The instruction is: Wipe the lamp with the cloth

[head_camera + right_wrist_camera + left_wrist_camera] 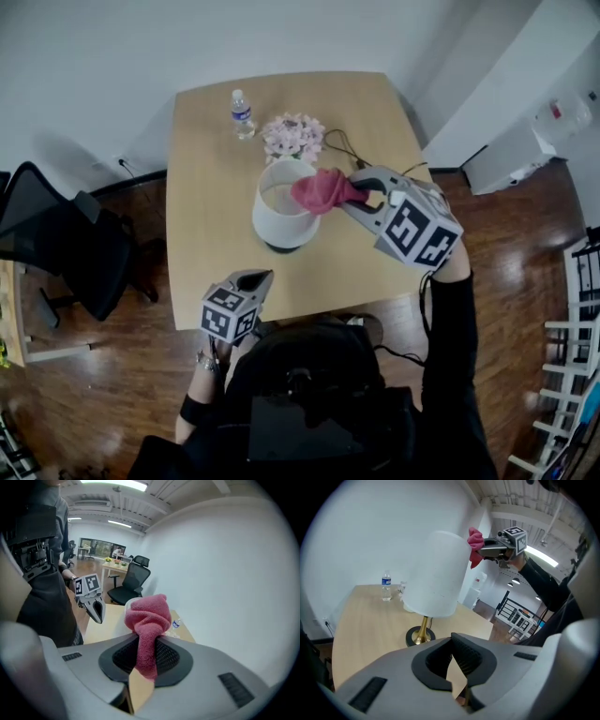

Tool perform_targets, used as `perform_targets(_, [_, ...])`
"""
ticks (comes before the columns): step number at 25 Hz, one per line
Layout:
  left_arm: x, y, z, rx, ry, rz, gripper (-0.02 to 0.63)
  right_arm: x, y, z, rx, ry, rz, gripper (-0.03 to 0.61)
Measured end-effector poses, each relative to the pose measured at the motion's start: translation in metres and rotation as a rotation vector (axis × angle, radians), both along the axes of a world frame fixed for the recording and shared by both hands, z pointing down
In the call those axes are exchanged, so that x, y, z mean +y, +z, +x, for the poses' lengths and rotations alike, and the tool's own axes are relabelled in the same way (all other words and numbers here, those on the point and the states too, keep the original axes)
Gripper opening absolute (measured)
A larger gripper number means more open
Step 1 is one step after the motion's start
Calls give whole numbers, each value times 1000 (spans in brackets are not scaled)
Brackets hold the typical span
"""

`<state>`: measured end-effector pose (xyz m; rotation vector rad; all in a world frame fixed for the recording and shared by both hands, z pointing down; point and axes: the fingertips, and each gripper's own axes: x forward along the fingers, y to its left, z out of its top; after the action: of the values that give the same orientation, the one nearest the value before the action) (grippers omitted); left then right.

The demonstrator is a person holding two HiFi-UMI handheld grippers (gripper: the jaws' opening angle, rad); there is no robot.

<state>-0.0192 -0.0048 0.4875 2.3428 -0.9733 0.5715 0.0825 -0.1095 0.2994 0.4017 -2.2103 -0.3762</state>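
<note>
right gripper (361, 192) is clamped on the pink cloth (323, 190). jaws are narrow with a wad pinched between the pads, and the rest bunches out ahead of the tips, so it's fabric, not plastic, that meets the lamp (281, 214). the lamp stands mid-table (202, 178): white shade, gold stem, dark round base. the cloth sits at the shade's top rim on the right side. from the left gripper view it looks to be touching the rim edge, tho contact is hard to confirm. the gripper comes in from the side and tilts down, which imo suits a sweep round the rim or down the shade wall.

left gripper (257, 279) has its jaws closed tip to tip w/ nothing between them. it hangs by the near table edge, well apart from the lamp. it isn't steadying the base, so a hard push could tip or slide the lamp; a light touch is needed.

bottle (242, 112) and flowers (293, 137) are at the far side, just behind the shade, so watch the back of the sweep.
</note>
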Motion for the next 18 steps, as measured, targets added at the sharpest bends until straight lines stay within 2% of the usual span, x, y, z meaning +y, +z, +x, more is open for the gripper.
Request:
perform_targets(4, [4, -2, 1, -17, -2, -5, 2, -6, -5, 25, -121, 114, 17, 69])
perform_targets(9, [6, 1, 0, -39, -13, -23, 2, -10, 14, 51, -163, 200, -19, 69])
perform_targets(13, [7, 6, 2, -58, -25, -46, 2, -7, 52, 66, -169, 231, -95, 69])
perform_targets(18, [6, 12, -2, -99, -38, -87, 2, 3, 130, 73, -191, 299, -255, 69])
